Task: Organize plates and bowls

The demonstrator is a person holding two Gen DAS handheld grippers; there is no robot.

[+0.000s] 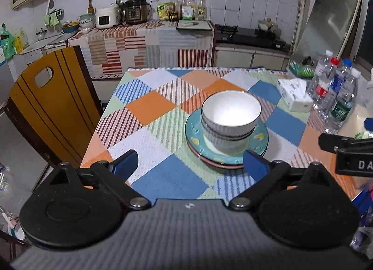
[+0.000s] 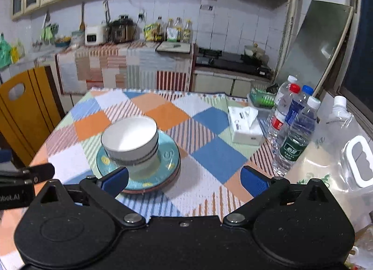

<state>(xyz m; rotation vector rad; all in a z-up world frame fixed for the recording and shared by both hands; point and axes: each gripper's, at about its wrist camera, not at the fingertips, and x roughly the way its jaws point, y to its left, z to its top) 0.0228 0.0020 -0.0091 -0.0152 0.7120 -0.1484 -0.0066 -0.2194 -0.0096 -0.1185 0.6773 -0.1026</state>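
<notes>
Two white ribbed bowls [image 1: 229, 118] are nested and stand on a teal plate [image 1: 198, 144], which lies on a reddish plate [image 1: 216, 164] on the checkered tablecloth. The stack also shows in the right wrist view: bowls [image 2: 130, 141], teal plate [image 2: 169, 155]. My left gripper [image 1: 190, 162] is open and empty, just short of the stack, its right finger by the plate's near rim. My right gripper [image 2: 184, 178] is open and empty, its left finger over the plate's near edge. Each gripper's side shows at the edge of the other view.
A tissue box [image 2: 247, 127] and several water bottles [image 2: 296, 134] stand at the table's right. A large clear jug [image 2: 349, 144] lies far right. A wooden chair [image 1: 51, 104] stands at the table's left. The kitchen counter with appliances [image 1: 135, 11] is behind.
</notes>
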